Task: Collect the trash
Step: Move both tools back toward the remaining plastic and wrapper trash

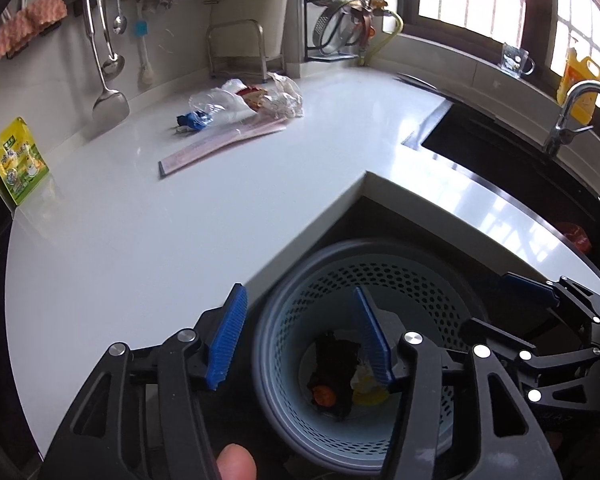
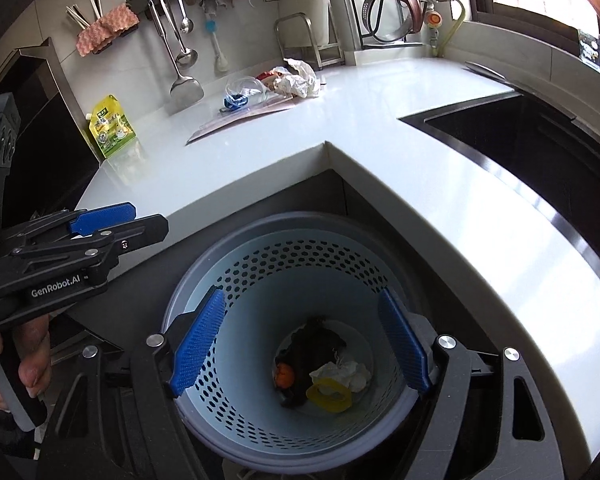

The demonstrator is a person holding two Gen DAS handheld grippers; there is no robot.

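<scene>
Several scraps already in bin; both tools, left and right, agape and empty above it. Left on surface: bottle, wrappers.

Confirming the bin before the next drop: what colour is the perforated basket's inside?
Pale blue inside the perforated basket, with a grey outer rim; the right wrist view shows it best.

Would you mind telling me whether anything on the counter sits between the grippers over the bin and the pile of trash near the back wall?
Nothing visible does. The white counter is bare between the bin and the trash pile. Both the left gripper and the right gripper are open and empty.
</scene>
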